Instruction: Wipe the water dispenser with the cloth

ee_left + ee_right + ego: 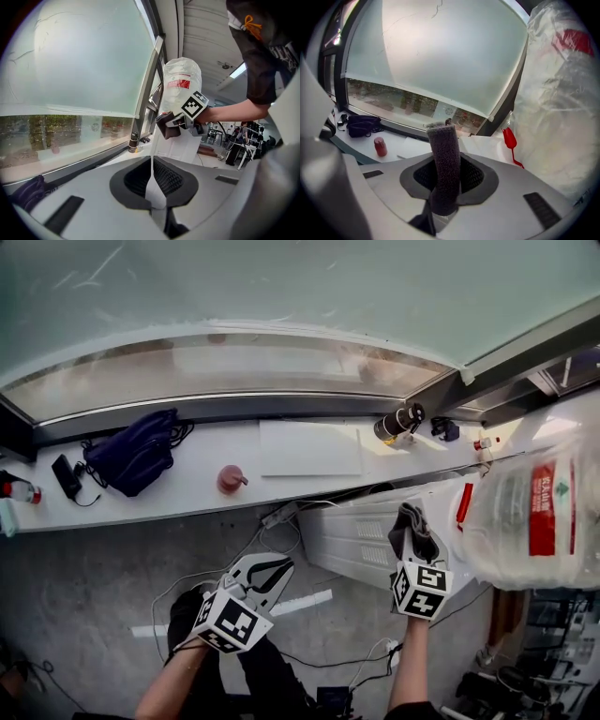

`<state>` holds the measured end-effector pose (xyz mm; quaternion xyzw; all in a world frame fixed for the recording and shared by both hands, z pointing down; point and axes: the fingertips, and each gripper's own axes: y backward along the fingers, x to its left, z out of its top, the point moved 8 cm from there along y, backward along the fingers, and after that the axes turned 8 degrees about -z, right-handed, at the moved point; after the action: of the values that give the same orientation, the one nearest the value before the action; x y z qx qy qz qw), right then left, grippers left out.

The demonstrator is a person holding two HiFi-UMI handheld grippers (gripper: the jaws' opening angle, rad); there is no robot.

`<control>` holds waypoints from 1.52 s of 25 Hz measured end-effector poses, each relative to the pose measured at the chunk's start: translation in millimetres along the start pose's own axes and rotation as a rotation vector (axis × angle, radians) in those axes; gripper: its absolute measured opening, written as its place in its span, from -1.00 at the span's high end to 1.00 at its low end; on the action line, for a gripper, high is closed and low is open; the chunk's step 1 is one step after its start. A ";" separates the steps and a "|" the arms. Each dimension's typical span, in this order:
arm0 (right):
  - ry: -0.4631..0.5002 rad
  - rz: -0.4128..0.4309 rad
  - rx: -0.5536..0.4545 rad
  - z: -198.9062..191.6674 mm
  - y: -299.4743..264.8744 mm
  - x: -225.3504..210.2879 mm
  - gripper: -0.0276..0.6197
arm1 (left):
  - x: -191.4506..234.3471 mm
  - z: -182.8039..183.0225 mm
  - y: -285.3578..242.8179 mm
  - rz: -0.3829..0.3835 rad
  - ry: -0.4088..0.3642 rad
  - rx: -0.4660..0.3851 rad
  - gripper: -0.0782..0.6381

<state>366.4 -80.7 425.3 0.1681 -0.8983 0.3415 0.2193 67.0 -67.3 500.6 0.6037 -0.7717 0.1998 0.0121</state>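
Cloth [412, 529] is pinched upright between the fingers of the right gripper [414, 554], which hangs over the top of the dispenser [361, 535], just beside its big water bottle [530, 512]. Whether the cloth touches the white casing cannot be told from these views. The left gripper [270, 573] hangs well away from the dispenser, low over the floor [84, 596], with its fingers together and nothing between them.

The step in hand looks like the approach to a wiping stroke, or the start of one. The next move probably calls for pressing the free end of the cloth flat on the casing and dragging it across, while steering clear of the bottle and the red tap [464, 504] at its foot.

Behind the dispenser runs a long white surface [187, 491] under a frosted window [281, 287]. On it, going away from the dispenser, lie a dark flask [398, 421], a white sheet [309, 448], a pink cup [230, 479] and a dark bag [136, 451]. Cables trail across the grey floor below the dispenser.
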 end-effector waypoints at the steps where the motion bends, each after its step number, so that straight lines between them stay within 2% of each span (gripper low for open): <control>1: -0.009 -0.016 0.004 1.4 -0.4 -2.4 0.59 | 2.2 -0.1 3.0 0.002 0.003 -0.001 0.70; 10: -0.071 -0.149 0.060 -10.9 -26.5 1.3 0.59 | 11.4 -9.4 19.8 0.015 0.023 0.001 0.70; 19: -0.020 -0.213 0.146 -55.6 -73.5 46.7 0.59 | 9.9 -31.2 19.2 0.036 0.060 0.018 0.70; 30: 0.061 -0.228 0.319 -131.8 -141.0 101.4 0.58 | 17.1 -65.3 18.4 0.086 0.086 0.038 0.70; 38: 0.045 -0.232 0.416 -168.7 -182.6 141.3 0.58 | 25.7 -99.8 22.4 0.126 0.123 0.042 0.70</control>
<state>376.3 -115.9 709.0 0.3043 -0.7781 0.4954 0.2376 16.8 -54.6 592.5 0.5408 -0.8014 0.2531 0.0342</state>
